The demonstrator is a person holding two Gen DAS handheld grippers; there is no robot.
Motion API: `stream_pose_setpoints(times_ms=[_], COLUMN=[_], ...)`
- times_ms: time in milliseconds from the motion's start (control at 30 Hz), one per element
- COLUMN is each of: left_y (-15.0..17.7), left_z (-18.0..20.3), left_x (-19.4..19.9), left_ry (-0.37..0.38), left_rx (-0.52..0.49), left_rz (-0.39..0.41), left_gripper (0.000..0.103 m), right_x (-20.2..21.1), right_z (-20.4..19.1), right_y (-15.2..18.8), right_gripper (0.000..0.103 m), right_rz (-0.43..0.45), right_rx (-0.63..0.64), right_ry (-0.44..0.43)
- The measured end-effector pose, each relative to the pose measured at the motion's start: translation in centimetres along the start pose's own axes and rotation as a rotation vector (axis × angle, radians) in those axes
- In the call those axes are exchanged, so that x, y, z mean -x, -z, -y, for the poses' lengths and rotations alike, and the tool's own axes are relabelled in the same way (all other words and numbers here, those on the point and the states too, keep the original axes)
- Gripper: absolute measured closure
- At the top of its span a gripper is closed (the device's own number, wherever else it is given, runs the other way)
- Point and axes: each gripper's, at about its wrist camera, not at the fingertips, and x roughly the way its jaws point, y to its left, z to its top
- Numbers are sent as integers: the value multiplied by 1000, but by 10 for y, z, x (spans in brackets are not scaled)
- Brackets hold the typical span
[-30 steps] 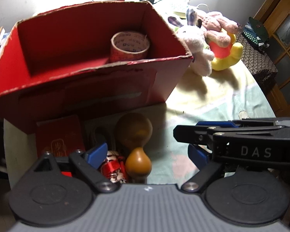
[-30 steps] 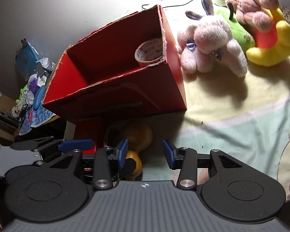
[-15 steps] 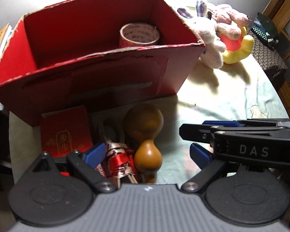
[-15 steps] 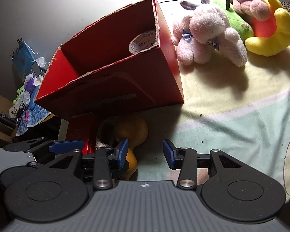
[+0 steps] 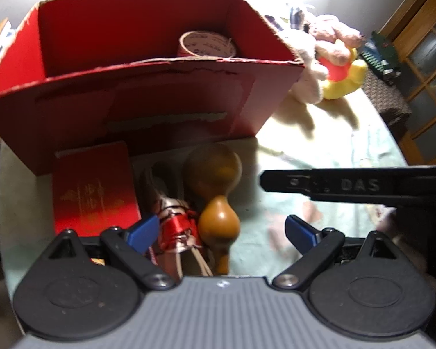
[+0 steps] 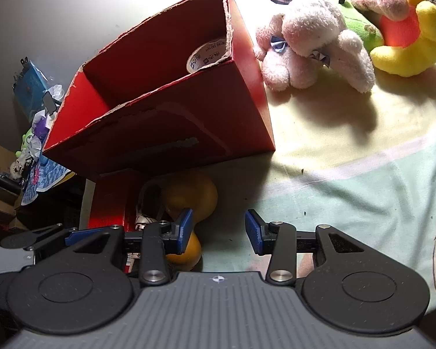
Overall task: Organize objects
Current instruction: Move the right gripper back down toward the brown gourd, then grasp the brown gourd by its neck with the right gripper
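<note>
A brown gourd [image 5: 215, 192] lies on the cloth in front of the red cardboard box [image 5: 160, 104], with a red-and-white tassel bundle [image 5: 177, 226] at its left and a flat red packet [image 5: 93, 192] beyond that. A tape roll [image 5: 206, 45] sits inside the box. My left gripper [image 5: 222, 232] is open, its pads astride the gourd's small end and the tassel. My right gripper [image 6: 219, 229] is open and empty just right of the gourd [image 6: 189, 200]; its side shows in the left wrist view [image 5: 354, 184]. The box [image 6: 165, 116] and tape roll [image 6: 209, 53] also show in the right wrist view.
Plush toys lie right of the box: a pink rabbit [image 6: 311, 46], a green one [image 6: 360, 26], and a yellow-and-orange one [image 6: 407, 37]. A clutter of small items [image 6: 35, 133] sits off the table's left edge. A wooden cabinet [image 5: 415, 43] stands at far right.
Both grippers have drawn back and lowered a little, so the box and gourd sit further up in view. The left gripper's pads now straddle the gourd's small end and tassel. Both stay open.
</note>
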Motion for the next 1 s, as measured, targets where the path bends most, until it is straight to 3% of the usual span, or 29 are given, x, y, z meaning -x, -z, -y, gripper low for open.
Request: stream_pose_setpoints(times_ms=[233,400,600,700,1000], left_y=[1,-1,-2,-3,-11], left_z=[3,10,14,15,2], left_x=[7,-3,-21,-27,-44], left_ry=[109,176,180,159,151], left_rx=[-15,-33,-45,-51,-22], left_rz=[57,37,-8,-11,-49], left_gripper=[11,13,22,23,23], right_x=[-14,-22,-28,-30,-35], right_z=[-3,-2,3,4,2], right_y=[-2,-2,-1,0,-7], right_gripper=[60,64,70,76,76], right_rz=[-52,-89,-106,-120,-131], right_rx=[-5,-16,-38,-44,-37], right_ry=[-45,-96,-129,-145,-164])
